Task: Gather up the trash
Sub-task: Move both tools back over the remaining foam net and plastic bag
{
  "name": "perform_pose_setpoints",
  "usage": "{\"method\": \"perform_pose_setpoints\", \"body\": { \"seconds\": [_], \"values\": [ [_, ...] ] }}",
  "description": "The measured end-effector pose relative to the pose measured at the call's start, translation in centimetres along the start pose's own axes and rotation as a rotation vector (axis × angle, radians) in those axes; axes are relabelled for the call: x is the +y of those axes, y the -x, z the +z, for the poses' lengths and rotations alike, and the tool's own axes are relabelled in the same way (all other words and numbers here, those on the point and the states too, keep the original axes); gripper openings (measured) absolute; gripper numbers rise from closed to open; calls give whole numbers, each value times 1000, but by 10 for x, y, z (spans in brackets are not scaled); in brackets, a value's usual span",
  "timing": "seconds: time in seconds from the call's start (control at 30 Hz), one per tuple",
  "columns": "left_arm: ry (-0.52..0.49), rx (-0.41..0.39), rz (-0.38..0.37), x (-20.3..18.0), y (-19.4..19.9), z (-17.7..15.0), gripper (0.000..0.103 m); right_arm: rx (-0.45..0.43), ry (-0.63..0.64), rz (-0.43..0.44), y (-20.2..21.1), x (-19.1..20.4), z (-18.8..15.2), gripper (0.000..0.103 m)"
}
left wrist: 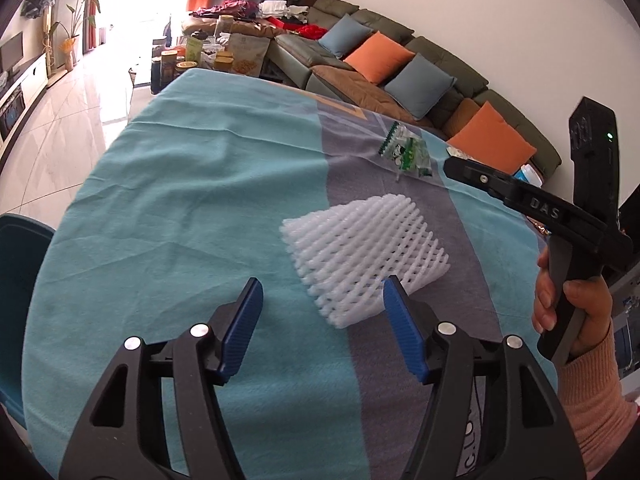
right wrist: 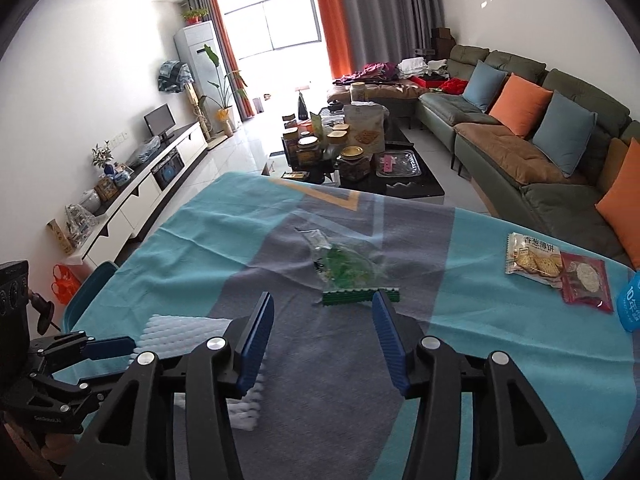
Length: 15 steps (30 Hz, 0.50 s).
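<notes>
A white foam fruit net (left wrist: 364,258) lies on the teal and grey tablecloth (left wrist: 180,200). My left gripper (left wrist: 322,294) is open and empty, just short of the net's near edge. A clear and green plastic wrapper (left wrist: 406,152) lies farther back; it also shows in the right wrist view (right wrist: 348,270). My right gripper (right wrist: 322,308) is open and empty, hovering just before that wrapper. The foam net (right wrist: 188,336) shows at the lower left of the right wrist view, partly hidden by my right gripper's left finger. Two snack packets, a cracker pack (right wrist: 534,260) and a red one (right wrist: 586,282), lie at the right.
A blue packet (right wrist: 630,304) sits at the table's right edge. A teal chair (left wrist: 18,288) stands at the left side. Beyond the table are a dark coffee table (right wrist: 360,156) crowded with jars and a green sofa (right wrist: 540,140) with cushions.
</notes>
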State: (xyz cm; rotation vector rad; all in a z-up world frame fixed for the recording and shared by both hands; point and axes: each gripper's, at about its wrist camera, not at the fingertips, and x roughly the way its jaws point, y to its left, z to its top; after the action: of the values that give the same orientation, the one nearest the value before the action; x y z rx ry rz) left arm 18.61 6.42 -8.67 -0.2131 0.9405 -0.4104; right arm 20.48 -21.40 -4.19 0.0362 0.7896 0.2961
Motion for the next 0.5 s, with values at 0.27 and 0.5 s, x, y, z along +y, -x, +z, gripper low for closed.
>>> {"method": "perform_pose_setpoints", "body": {
  "seconds": [0.27,0.5],
  "values": [
    [-12,19,4,-10,-12,4,60,26,6,-27,-27,-11,11,54],
    [-12,23,18,-11,-15,4,40,48,42,-33,-42,-7,17,52]
  ]
}}
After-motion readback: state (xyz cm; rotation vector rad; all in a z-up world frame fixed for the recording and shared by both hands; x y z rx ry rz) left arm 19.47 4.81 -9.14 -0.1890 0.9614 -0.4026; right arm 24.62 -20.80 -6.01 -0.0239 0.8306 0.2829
